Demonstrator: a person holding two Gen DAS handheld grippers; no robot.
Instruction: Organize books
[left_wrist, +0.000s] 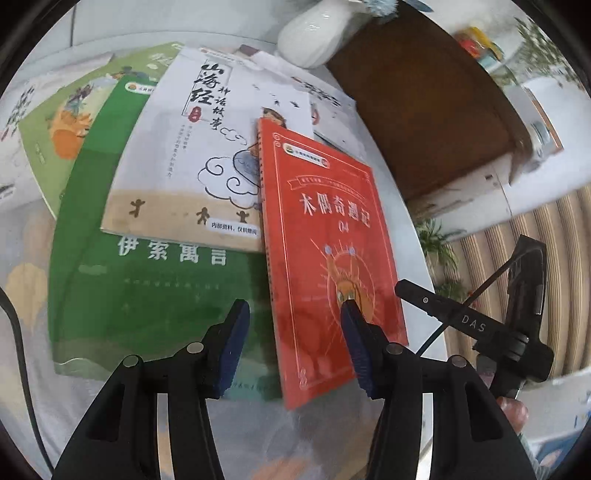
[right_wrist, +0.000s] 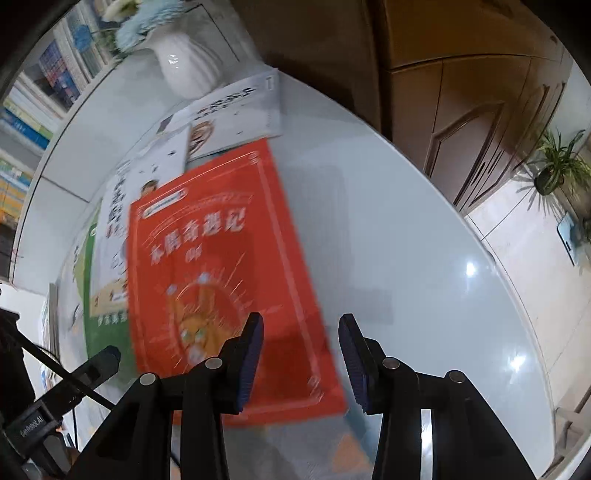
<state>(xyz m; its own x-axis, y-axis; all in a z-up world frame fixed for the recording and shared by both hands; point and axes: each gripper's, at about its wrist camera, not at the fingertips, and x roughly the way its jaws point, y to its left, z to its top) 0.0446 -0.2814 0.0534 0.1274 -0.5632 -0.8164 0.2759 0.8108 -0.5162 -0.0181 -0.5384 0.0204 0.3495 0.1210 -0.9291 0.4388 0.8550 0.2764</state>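
Both grippers, left gripper and right gripper, hover with fingers parted, empty, above the red book overlapping scattered books on the desk. A one-sided pinch could drag its neighbours.

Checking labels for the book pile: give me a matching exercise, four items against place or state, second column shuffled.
Column one:
1. red book
2. green book
3. white book with cloud drawing
4. white vase

Column two:
A. stands at the far side of the table, behind the books
B. lowest of the three, sticks out toward the camera
C. topmost, overlaps the other two
D. lies on the green cover, its right edge under the red one

Pairs: 1-C, 2-B, 3-D, 4-A
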